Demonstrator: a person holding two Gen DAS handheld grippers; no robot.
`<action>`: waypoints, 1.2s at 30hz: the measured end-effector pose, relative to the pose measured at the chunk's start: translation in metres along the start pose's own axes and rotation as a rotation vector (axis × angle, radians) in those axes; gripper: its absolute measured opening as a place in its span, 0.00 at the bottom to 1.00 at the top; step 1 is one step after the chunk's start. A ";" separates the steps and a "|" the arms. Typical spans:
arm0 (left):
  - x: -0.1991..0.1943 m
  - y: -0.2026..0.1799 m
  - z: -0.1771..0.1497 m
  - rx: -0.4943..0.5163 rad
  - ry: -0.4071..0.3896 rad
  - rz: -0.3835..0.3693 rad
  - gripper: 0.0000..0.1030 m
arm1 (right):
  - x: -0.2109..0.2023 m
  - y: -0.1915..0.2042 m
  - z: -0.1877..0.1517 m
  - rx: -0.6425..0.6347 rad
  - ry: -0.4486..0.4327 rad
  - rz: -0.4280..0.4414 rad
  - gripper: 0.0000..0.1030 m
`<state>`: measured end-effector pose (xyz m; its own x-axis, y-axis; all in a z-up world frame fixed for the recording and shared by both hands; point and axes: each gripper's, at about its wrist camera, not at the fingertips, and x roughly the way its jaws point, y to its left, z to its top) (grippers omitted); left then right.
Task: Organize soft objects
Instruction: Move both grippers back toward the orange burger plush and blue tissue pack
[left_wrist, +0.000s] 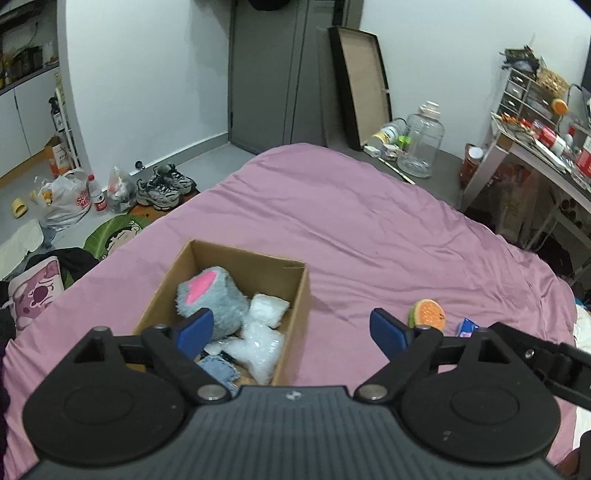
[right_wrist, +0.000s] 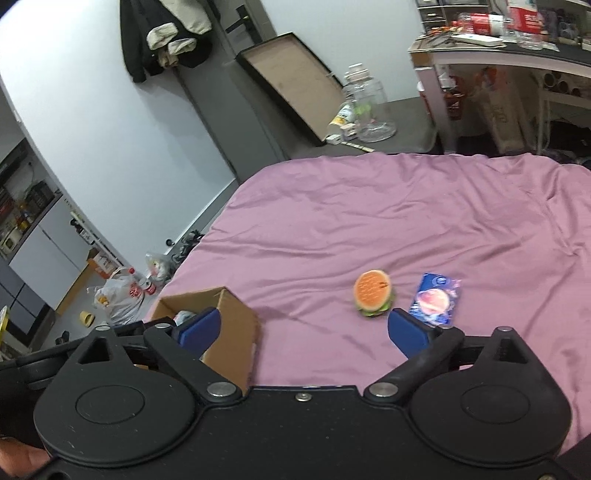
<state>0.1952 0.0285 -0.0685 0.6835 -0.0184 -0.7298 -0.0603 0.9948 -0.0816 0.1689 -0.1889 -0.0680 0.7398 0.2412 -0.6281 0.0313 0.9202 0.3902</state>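
Now we hold both grippers above a bed (left_wrist: 369, 229) covered in pink cloth, and neither grips anything. Farthest left, just past the left finger of our left gripper (left_wrist: 291, 326), stands an open cardboard box (left_wrist: 301, 291); that blue finger (left_wrist: 195, 326) overlaps the box's near part in the left wrist view. Inside the box we see a grey plush toy (left_wrist: 214, 299) with a pink patch, two clear plastic packets (left_wrist: 264, 328) beside it, and a scrap of blue denim (left_wrist: 218, 369) at the near wall. The fingers of the left gripper stand wide apart with only bed cloth and the box's right wall between them. Just beyond the right finger of that gripper lies a small toy burger (left_wrist: 428, 314), and right of it a blue packet (left_wrist: 468, 326), partly hidden by the gripper's arm. Our right gripper (right_wrist: 304, 328) likewise has its fingers spread wide, nothing pressed between them. Its left finger covers the box's (right_wrist: 229, 325) rim; the toy burger (right_wrist: 373, 293) lies ahead, inside the gap and nearer the right finger, and the blue packet (right_wrist: 436, 299) lies flat just past that right finger's tip.
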 end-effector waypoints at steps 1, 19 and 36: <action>0.000 -0.004 0.000 0.006 0.012 -0.007 0.89 | -0.001 -0.004 0.001 0.005 0.000 -0.006 0.98; 0.022 -0.066 0.011 0.030 0.050 -0.041 0.99 | 0.022 -0.084 0.010 0.146 0.000 -0.063 1.00; 0.092 -0.114 0.004 0.049 0.119 -0.010 1.00 | 0.076 -0.132 0.002 0.291 0.097 -0.039 1.00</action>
<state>0.2683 -0.0866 -0.1235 0.5927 -0.0370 -0.8046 -0.0165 0.9982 -0.0581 0.2223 -0.2929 -0.1662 0.6672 0.2482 -0.7023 0.2601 0.8059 0.5319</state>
